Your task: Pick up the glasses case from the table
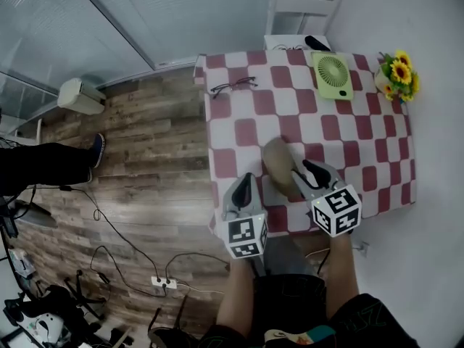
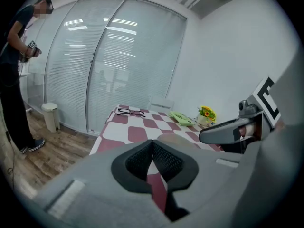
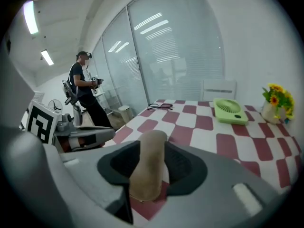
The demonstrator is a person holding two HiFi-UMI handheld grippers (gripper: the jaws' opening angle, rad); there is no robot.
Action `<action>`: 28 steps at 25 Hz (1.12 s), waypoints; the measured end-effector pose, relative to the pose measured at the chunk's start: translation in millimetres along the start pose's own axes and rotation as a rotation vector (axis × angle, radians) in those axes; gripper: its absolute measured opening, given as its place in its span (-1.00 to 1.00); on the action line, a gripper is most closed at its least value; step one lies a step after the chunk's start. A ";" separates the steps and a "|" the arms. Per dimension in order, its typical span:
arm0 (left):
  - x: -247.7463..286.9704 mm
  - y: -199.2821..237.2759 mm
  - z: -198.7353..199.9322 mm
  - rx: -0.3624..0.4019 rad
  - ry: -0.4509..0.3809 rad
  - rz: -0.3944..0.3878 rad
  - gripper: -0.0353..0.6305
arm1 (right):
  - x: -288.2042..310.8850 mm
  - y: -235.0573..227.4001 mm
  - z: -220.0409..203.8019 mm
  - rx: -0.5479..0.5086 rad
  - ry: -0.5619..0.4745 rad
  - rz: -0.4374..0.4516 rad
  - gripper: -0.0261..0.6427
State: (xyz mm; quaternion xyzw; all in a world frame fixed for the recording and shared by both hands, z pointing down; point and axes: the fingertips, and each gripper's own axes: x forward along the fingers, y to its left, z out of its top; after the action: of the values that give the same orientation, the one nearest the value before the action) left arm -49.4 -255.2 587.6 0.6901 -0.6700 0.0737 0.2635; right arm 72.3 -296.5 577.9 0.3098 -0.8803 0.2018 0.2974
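Observation:
The tan glasses case (image 1: 278,164) lies on the red-and-white checked table (image 1: 341,143) near its front edge. My right gripper (image 1: 302,172) reaches down to it. In the right gripper view the case (image 3: 149,165) runs lengthwise between the two dark pads (image 3: 183,167). The jaws stand apart around it and I see no squeeze on it. My left gripper (image 1: 245,185) hovers just left of the case at the table's front corner. Its pads (image 2: 164,160) meet at the tips with nothing in them. The right gripper (image 2: 228,133) shows at the right of the left gripper view.
A pair of glasses (image 1: 233,85) lies at the far left corner. A green fan (image 1: 333,75) and a pot of sunflowers (image 1: 399,75) sit at the back, with a white chair (image 1: 304,2) behind. A person (image 3: 83,91) stands on the wooden floor to the left, where cables (image 1: 123,256) lie.

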 end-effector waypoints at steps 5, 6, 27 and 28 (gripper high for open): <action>16.1 9.2 -4.3 -0.020 0.020 0.046 -0.86 | 34.9 11.5 -7.2 -0.008 0.120 0.133 0.07; 18.3 11.2 -3.4 -0.025 0.021 0.054 -0.86 | 40.2 12.4 -7.5 -0.012 0.140 0.142 0.11; 22.9 18.7 23.9 0.008 0.006 0.147 -0.86 | 66.0 20.0 -28.0 0.021 0.345 0.234 0.19; 21.5 17.8 25.7 0.015 0.004 0.145 -0.86 | 65.7 20.0 -28.0 0.026 0.345 0.232 0.18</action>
State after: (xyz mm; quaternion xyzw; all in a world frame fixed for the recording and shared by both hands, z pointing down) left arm -71.0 -285.5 580.2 0.6414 -0.7172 0.0990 0.2538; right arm 28.6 -294.8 637.8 0.1709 -0.8436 0.2959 0.4143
